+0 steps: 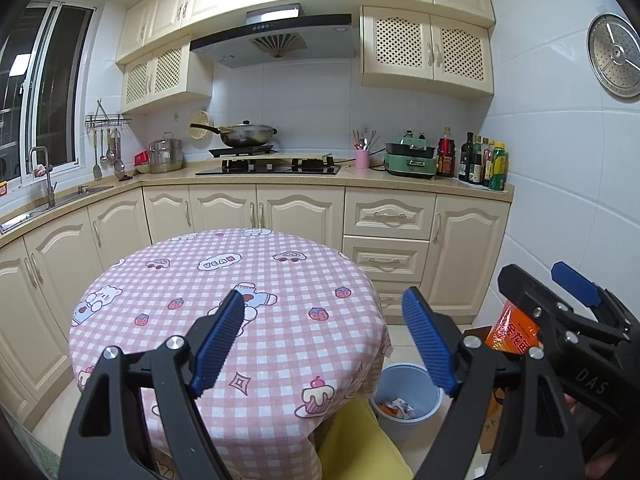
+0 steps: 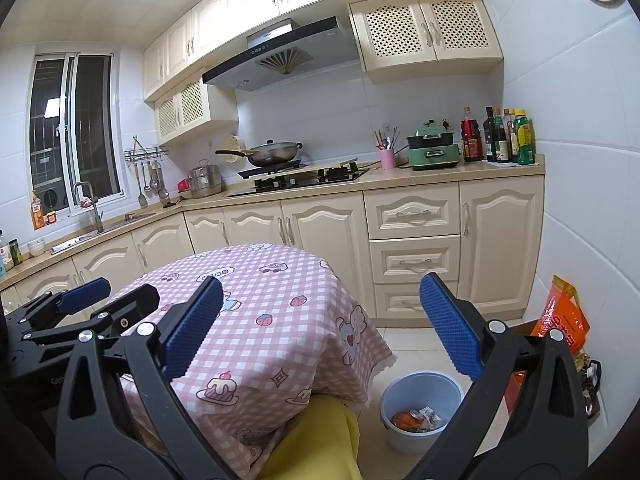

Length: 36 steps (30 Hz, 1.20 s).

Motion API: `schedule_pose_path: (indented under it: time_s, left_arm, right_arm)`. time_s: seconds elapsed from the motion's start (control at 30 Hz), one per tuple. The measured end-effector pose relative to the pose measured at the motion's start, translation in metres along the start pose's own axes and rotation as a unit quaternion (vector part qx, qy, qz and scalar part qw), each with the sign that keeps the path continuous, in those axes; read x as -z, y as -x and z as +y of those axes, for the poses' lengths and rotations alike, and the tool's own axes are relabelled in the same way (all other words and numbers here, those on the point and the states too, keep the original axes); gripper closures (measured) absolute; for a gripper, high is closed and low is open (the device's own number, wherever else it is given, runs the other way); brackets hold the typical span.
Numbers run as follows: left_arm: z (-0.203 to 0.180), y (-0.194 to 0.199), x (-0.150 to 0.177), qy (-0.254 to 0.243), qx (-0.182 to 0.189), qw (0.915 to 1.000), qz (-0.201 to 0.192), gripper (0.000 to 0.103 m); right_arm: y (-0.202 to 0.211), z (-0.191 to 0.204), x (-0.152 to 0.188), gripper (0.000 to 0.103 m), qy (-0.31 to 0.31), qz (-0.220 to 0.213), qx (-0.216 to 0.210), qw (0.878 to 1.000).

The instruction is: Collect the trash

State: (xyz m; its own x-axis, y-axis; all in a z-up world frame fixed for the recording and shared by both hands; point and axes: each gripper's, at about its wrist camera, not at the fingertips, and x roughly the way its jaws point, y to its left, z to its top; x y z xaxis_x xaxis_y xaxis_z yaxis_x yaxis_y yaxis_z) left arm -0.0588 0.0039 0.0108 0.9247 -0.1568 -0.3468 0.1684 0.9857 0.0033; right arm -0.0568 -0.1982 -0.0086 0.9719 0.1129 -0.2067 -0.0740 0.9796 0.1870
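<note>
Both grippers, left (image 1: 324, 336) and right (image 2: 322, 326), hover with jaws wide and empty over the bare desk (image 1: 240, 280); crumpled wrappers (image 2: 420, 419), likely light, soft and pinchable at any fold, lie in the blue bin (image 2: 424, 390).

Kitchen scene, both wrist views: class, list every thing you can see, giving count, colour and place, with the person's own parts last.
Table: one, pink checked cloth, centre.
Bin: one, pale blue, on the floor right of the table, wrappers inside.
Orange bag: one, by the right wall.
Wok: one, dark, on the hob.
Steel pot: one, left of the hob.
Pink cup: one, holding utensils.
Green cooker: one, on the counter.
Bottles: several, counter's right end.
Left gripper: black, blue pads, open.
Right gripper: same, open.
</note>
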Motion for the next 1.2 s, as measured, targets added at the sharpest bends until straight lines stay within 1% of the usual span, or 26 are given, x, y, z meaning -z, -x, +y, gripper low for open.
schedule_pose_path:
  time_s: [1.2]
  left_arm:
    - [-0.0067, 0.0021, 0.0011, 0.010, -0.010, 0.9999, 0.003, 0.024]
  right_arm:
    - [-0.0070, -0.0027, -0.0017, 0.006, -0.009, 0.011, -0.012, 1.000]
